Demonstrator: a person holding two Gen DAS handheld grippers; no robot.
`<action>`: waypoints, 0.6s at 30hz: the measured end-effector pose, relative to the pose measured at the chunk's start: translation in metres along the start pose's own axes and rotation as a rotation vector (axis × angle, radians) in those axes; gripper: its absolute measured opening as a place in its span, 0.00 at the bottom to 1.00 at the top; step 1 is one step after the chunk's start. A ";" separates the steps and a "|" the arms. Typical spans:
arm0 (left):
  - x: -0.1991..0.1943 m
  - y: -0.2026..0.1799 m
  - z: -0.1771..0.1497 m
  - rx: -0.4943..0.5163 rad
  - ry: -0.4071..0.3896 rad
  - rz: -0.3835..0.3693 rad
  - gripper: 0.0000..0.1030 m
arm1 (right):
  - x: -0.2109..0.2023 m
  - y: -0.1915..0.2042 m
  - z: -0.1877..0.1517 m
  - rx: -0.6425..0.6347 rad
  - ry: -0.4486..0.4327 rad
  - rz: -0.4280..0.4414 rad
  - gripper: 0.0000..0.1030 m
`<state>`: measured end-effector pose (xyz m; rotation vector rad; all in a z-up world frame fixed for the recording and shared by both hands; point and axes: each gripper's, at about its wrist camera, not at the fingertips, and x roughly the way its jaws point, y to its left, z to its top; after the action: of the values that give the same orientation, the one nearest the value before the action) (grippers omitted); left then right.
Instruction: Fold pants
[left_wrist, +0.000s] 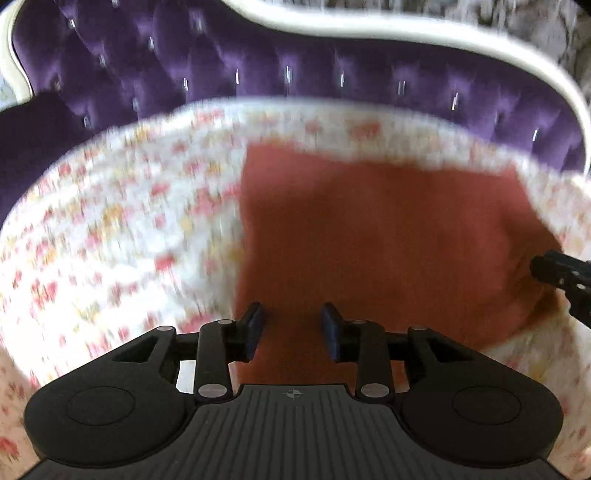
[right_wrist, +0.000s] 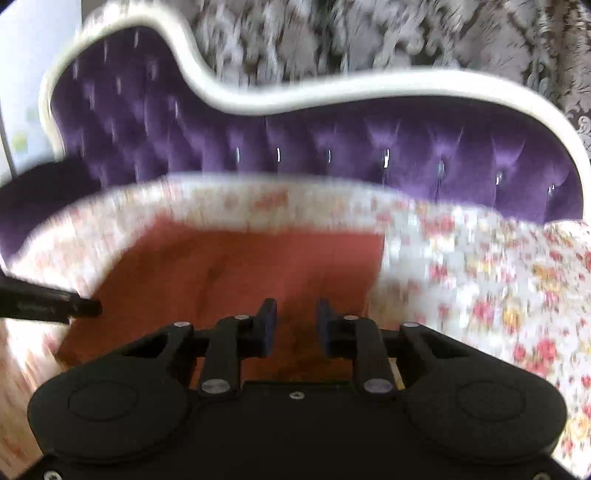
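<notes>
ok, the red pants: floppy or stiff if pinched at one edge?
Probably floppy: the pants lie flat, following the floral cover with soft creases. One edge pinched would likely drape and drag. Pushed, they would probably bunch rather than slide; the cover looks soft.

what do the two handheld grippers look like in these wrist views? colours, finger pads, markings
Both look alike: matte black plastic bodies with two round raised discs at the near corners, black linkage arms with silver rivets, and dark blue rectangular pads on the fingers. The left gripper has a ribbed centre plate bearing a small crosshair mark. The right gripper has a smooth black plate with a single screw. No cables, hands or sleeves show.
</notes>
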<state>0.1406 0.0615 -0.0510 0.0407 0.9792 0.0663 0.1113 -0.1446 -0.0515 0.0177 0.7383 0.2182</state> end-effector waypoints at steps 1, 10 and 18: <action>0.005 -0.002 -0.006 0.006 -0.006 0.014 0.34 | 0.003 -0.001 -0.007 0.008 -0.004 -0.002 0.25; -0.036 -0.013 -0.018 -0.015 -0.058 0.040 0.33 | -0.047 0.005 -0.004 0.066 -0.042 0.012 0.30; -0.082 -0.035 -0.056 -0.017 -0.047 0.032 0.34 | -0.101 0.011 -0.042 0.108 -0.042 0.010 0.46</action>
<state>0.0495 0.0203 -0.0168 0.0423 0.9311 0.1022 0.0088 -0.1567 -0.0147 0.1280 0.7073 0.1867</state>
